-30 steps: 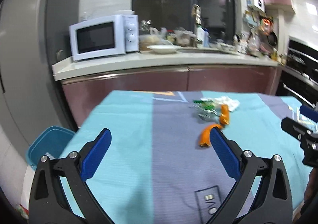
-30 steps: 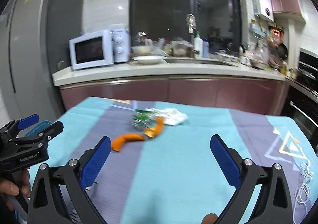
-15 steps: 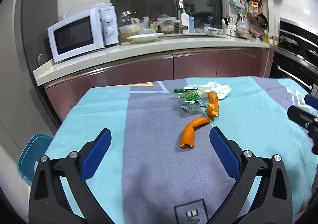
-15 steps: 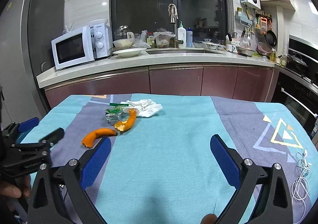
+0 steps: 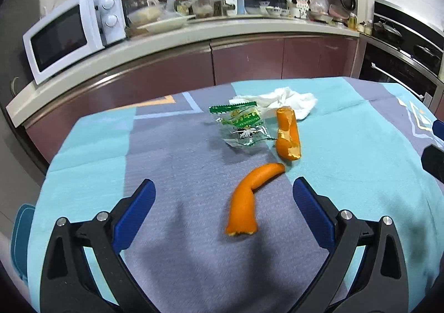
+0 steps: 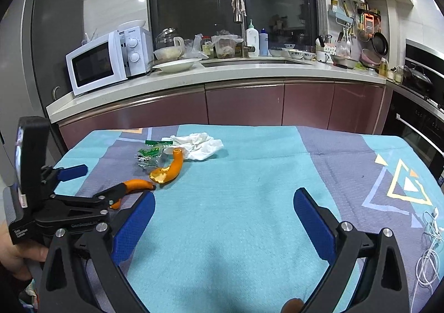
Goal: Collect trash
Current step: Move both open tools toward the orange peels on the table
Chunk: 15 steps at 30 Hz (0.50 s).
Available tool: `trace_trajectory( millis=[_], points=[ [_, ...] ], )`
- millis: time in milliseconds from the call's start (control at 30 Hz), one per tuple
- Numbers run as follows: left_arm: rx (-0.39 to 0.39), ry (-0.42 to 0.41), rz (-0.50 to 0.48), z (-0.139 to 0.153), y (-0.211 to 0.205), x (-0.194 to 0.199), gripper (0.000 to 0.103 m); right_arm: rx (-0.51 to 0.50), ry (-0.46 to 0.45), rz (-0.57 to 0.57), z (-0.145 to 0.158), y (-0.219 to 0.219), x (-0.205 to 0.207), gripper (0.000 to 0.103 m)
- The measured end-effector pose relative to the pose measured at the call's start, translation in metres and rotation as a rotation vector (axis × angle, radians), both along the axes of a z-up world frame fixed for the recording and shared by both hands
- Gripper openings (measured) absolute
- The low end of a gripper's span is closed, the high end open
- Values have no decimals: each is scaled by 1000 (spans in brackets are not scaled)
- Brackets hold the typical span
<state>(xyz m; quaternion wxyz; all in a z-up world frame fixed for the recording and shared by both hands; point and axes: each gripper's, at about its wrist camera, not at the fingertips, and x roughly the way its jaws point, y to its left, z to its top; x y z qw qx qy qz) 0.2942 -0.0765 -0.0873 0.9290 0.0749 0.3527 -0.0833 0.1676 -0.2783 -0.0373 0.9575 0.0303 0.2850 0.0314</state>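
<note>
Trash lies on the blue and grey tablecloth (image 5: 172,163): a curved orange peel (image 5: 251,193), a second orange peel (image 5: 288,135), a green and clear snack wrapper (image 5: 244,127) and a crumpled white tissue (image 5: 280,100). My left gripper (image 5: 223,200) is open, low over the cloth, with the curved peel between its blue fingers. In the right wrist view the left gripper (image 6: 83,188) reaches the curved peel (image 6: 138,184). My right gripper (image 6: 223,215) is open and empty over bare cloth, right of the trash.
A blue bin (image 5: 20,232) stands on the floor left of the table. White earphones (image 6: 428,243) lie at the table's right edge. Behind the table runs a counter (image 6: 222,74) with a microwave (image 6: 108,61), dishes and a sink.
Both grippers have moved forward toward the trash. My left gripper has come down so the curved peel now lies between its fingers. Both stay open.
</note>
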Motion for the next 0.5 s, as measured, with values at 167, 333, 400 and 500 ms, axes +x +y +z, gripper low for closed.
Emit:
trace_trajectory(
  millis=[167, 333, 400, 500],
  points=[
    [-7, 71, -21, -10, -3, 15, 94, 4, 6, 14, -1, 3, 9, 97],
    [-7, 140, -7, -21, -2, 29, 78, 9, 10, 25, -1, 4, 18, 97],
    [-7, 161, -13, -25, -3, 33, 73, 10, 12, 34, -1, 6, 22, 97],
    [-4, 163, -25, -26, -5, 35, 66, 14, 22, 49, -1, 9, 32, 97]
  ],
)
